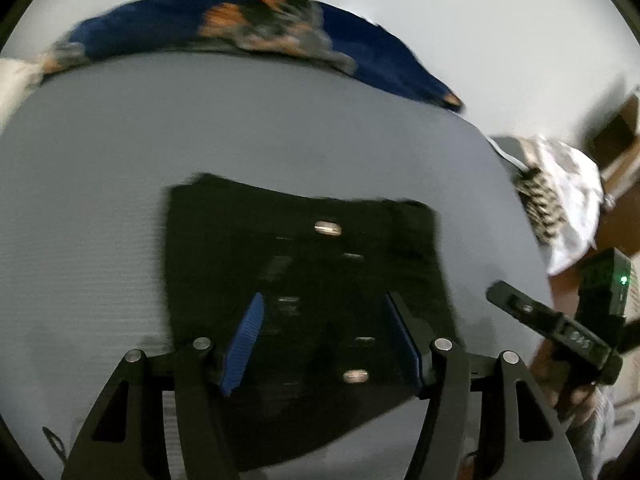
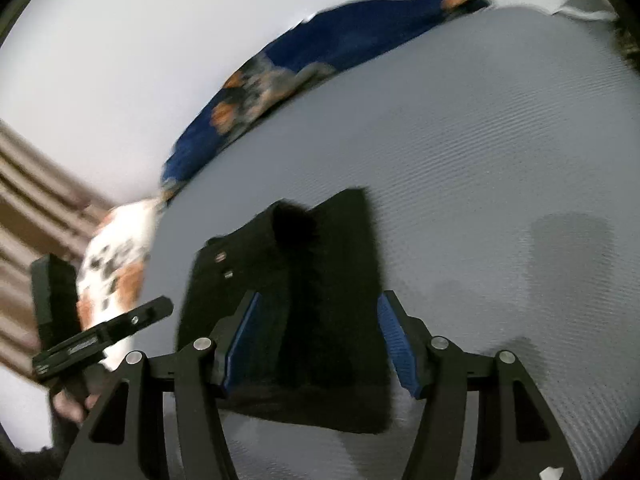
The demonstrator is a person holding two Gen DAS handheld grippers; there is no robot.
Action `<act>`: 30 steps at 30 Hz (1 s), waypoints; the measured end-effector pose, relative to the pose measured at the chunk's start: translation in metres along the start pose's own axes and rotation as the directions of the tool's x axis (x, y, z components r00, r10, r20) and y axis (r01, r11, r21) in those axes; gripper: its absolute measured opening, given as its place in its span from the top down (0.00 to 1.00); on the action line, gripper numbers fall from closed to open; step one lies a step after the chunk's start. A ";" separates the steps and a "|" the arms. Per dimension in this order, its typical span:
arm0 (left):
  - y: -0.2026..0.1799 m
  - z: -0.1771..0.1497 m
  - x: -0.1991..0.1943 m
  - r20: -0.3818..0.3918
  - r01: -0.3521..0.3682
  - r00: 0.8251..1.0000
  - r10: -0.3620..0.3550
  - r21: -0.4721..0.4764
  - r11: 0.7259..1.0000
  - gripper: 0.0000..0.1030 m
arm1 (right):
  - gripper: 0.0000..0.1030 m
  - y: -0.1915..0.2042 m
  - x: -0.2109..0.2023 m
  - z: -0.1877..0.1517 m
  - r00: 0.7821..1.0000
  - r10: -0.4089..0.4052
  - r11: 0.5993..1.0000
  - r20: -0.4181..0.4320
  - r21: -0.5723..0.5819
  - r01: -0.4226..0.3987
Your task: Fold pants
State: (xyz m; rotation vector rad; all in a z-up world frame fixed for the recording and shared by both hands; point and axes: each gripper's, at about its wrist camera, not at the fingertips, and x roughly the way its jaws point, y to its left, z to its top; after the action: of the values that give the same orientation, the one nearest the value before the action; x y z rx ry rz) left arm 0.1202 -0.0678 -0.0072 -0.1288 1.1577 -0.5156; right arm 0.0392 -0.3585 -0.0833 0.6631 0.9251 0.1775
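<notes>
Black pants (image 1: 304, 264) lie folded into a compact rectangle on the grey bed surface (image 1: 100, 184), with metal buttons showing on top. My left gripper (image 1: 324, 304) hovers over the pants, jaws wide open and empty. In the right wrist view the pants (image 2: 320, 300) lie just ahead, one folded layer standing up a little at the far end. My right gripper (image 2: 316, 308) is open and empty above them. The right gripper's body (image 1: 560, 328) shows at the right of the left wrist view; the left gripper's body (image 2: 100, 340) shows at the left of the right wrist view.
A blue and orange patterned blanket (image 1: 240, 28) lies along the far edge of the bed, seen also in the right wrist view (image 2: 320, 52). A white spotted cloth (image 1: 560, 200) hangs at the bed's right side. A white wall (image 2: 100, 60) is behind.
</notes>
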 end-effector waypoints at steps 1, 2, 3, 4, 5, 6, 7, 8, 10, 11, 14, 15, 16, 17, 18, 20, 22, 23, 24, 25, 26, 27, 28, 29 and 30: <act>0.010 0.000 -0.005 0.012 -0.013 1.000 0.013 -0.019 1.000 0.40 | 0.44 0.001 0.007 0.003 0.999 0.026 1.000 -0.028 -0.002 -0.026; 0.018 0.000 -0.008 0.018 -0.028 0.999 0.028 -0.034 0.999 0.40 | 0.44 0.001 0.015 0.007 0.997 0.054 0.999 -0.059 -0.006 -0.054; 0.028 -0.001 -0.010 0.025 -0.050 0.998 0.051 -0.051 0.997 0.40 | 0.44 0.002 0.022 0.009 0.994 0.071 0.997 -0.084 -0.010 -0.072; 0.035 -0.002 -0.012 0.031 -0.067 0.997 0.069 -0.064 0.996 0.40 | 0.44 0.002 0.030 0.013 0.991 0.081 0.996 -0.110 -0.014 -0.083; 0.044 -0.003 -0.014 0.034 -0.083 0.996 0.086 -0.077 0.994 0.40 | 0.44 0.002 0.036 0.015 0.989 0.080 0.996 -0.127 -0.018 -0.083; 0.052 -0.004 -0.016 0.032 -0.100 0.994 0.103 -0.091 0.991 0.40 | 0.44 0.001 0.043 0.017 0.986 0.079 0.996 -0.144 -0.019 -0.083; 0.059 -0.006 -0.016 0.029 -0.108 0.993 0.112 -0.101 0.989 0.40 | 0.44 0.000 0.046 0.018 0.985 0.079 0.996 -0.153 -0.017 -0.083; 0.066 -0.008 -0.016 0.023 -0.115 0.993 0.118 -0.113 0.987 0.40 | 0.44 -0.001 0.051 0.020 0.983 0.079 0.996 -0.167 -0.017 -0.083; 0.073 -0.011 -0.013 0.010 -0.130 0.991 0.132 -0.125 0.984 0.40 | 0.44 -0.003 0.061 0.024 0.978 0.073 0.996 -0.194 -0.028 -0.079; 0.075 -0.013 -0.011 0.003 -0.135 0.991 0.137 -0.130 0.982 0.40 | 0.44 -0.004 0.064 0.025 0.978 0.064 0.997 -0.198 -0.031 -0.071; 0.082 -0.019 -0.005 -0.019 -0.140 0.990 0.138 -0.156 0.978 0.40 | 0.44 -0.006 0.076 0.029 0.974 0.083 0.995 -0.210 -0.030 -0.091; 0.083 -0.020 -0.004 -0.025 -0.142 0.990 0.140 -0.161 0.977 0.40 | 0.44 -0.007 0.080 0.031 0.973 0.093 0.995 -0.212 -0.026 -0.101; 0.084 -0.022 -0.003 -0.031 -0.144 0.990 0.141 -0.167 0.975 0.40 | 0.44 -0.007 0.084 0.032 0.971 0.107 0.993 -0.212 -0.023 -0.114; 0.085 -0.023 -0.002 -0.035 -0.145 0.989 0.141 -0.171 0.974 0.40 | 0.44 -0.007 0.088 0.034 0.970 0.125 0.991 -0.208 -0.019 -0.132; 0.087 -0.023 0.000 -0.040 -0.146 0.989 0.141 -0.178 0.973 0.40 | 0.44 -0.007 0.090 0.035 0.969 0.137 0.990 -0.205 -0.018 -0.143; 0.088 -0.024 0.000 -0.045 -0.146 0.989 0.140 -0.185 0.972 0.40 | 0.46 -0.006 0.096 0.039 0.966 0.167 0.985 -0.198 -0.008 -0.173; 0.088 -0.024 0.000 -0.046 -0.147 0.989 0.141 -0.189 0.971 0.40 | 0.53 -0.006 0.102 0.043 0.964 0.184 0.983 -0.192 0.008 -0.186; 0.088 -0.023 0.000 -0.046 -0.148 0.989 0.142 -0.190 0.971 0.40 | 0.56 -0.005 0.104 0.044 0.963 0.188 0.982 -0.191 0.016 -0.189; 0.088 -0.022 0.001 -0.046 -0.150 0.989 0.143 -0.189 0.970 0.40 | 0.68 -0.004 0.105 0.045 0.965 0.185 0.983 -0.188 0.020 -0.184; 0.087 -0.022 0.001 -0.045 -0.151 0.988 0.145 -0.189 0.970 0.40 | 0.78 -0.002 0.104 0.045 0.966 0.183 0.983 -0.183 0.020 -0.183; 0.087 -0.021 0.002 -0.045 -0.152 0.988 0.146 -0.189 0.970 0.40 | 0.79 0.000 0.101 0.045 0.967 0.183 0.983 -0.176 0.019 -0.182; 0.086 -0.020 0.002 -0.043 -0.151 0.988 0.146 -0.190 0.970 0.40 | 0.85 0.005 0.097 0.044 0.971 0.175 0.984 -0.162 0.012 -0.176; 0.085 -0.019 0.003 -0.042 -0.150 0.989 0.144 -0.190 0.970 0.40 | 0.88 0.009 0.089 0.043 0.974 0.175 0.984 -0.143 0.009 -0.176; 0.085 -0.016 0.006 -0.042 -0.148 0.989 0.143 -0.189 0.971 0.40 | 0.89 0.012 0.083 0.043 0.975 0.180 0.984 -0.131 0.009 -0.180; 0.084 -0.014 0.007 -0.041 -0.147 0.989 0.142 -0.187 0.971 0.40 | 0.90 0.016 0.076 0.043 0.977 0.180 0.984 -0.117 0.008 -0.180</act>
State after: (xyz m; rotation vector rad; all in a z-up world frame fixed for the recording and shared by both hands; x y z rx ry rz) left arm 0.1363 0.0050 -0.0486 -0.2008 1.2320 -0.2777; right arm 0.1206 -0.3339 -0.1073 0.7406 0.9765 0.3823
